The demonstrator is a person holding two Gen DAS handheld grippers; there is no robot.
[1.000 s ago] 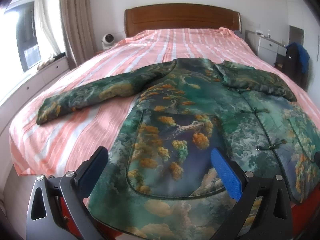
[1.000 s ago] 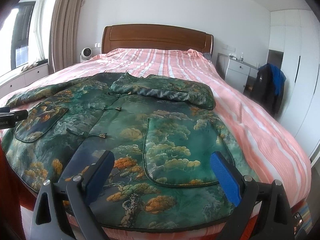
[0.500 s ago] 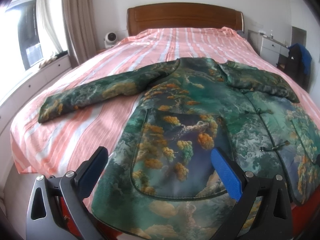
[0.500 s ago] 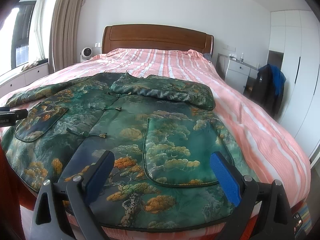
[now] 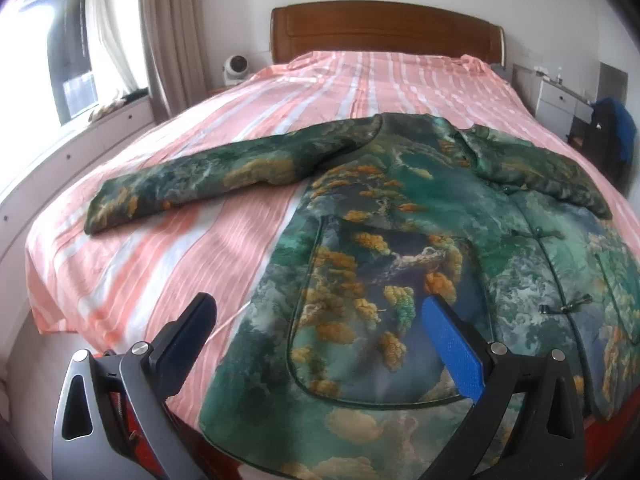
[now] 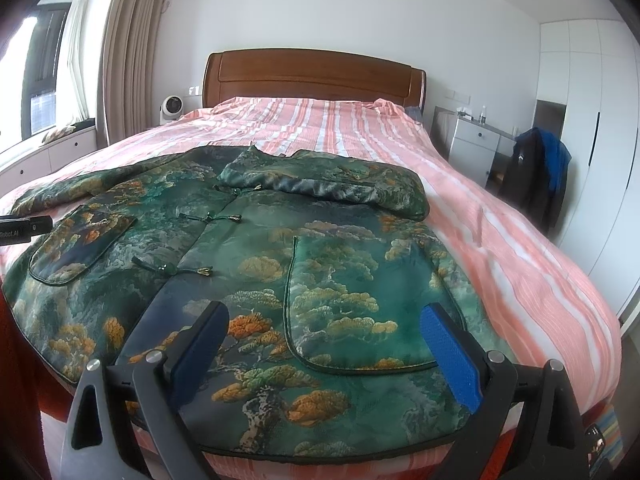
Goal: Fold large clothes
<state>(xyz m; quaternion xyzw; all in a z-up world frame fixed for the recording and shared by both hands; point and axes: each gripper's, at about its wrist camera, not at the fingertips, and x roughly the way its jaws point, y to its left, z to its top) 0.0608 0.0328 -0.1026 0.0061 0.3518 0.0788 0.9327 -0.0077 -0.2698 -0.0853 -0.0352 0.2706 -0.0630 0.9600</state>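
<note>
The bed (image 5: 248, 240) fills both frames. The jacket (image 5: 400, 264), spread face up across centre and lower right of the left view, is judged padded, fairly heavy, soft and somewhat slippery. The outstretched sleeve (image 5: 208, 176) at centre left should be taken near its cuff. The left gripper (image 5: 320, 344) and right gripper (image 6: 324, 344) are spread wide, holding nothing.

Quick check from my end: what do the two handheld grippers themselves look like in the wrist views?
Both look alike. The left gripper and right gripper each have two black angular fingers with triangular cut-outs and silver pivot bolts. One finger pad looks dark navy, the other bright textured blue. Red shows behind the left gripper's frame. No hands or sleeves are visible.
</note>
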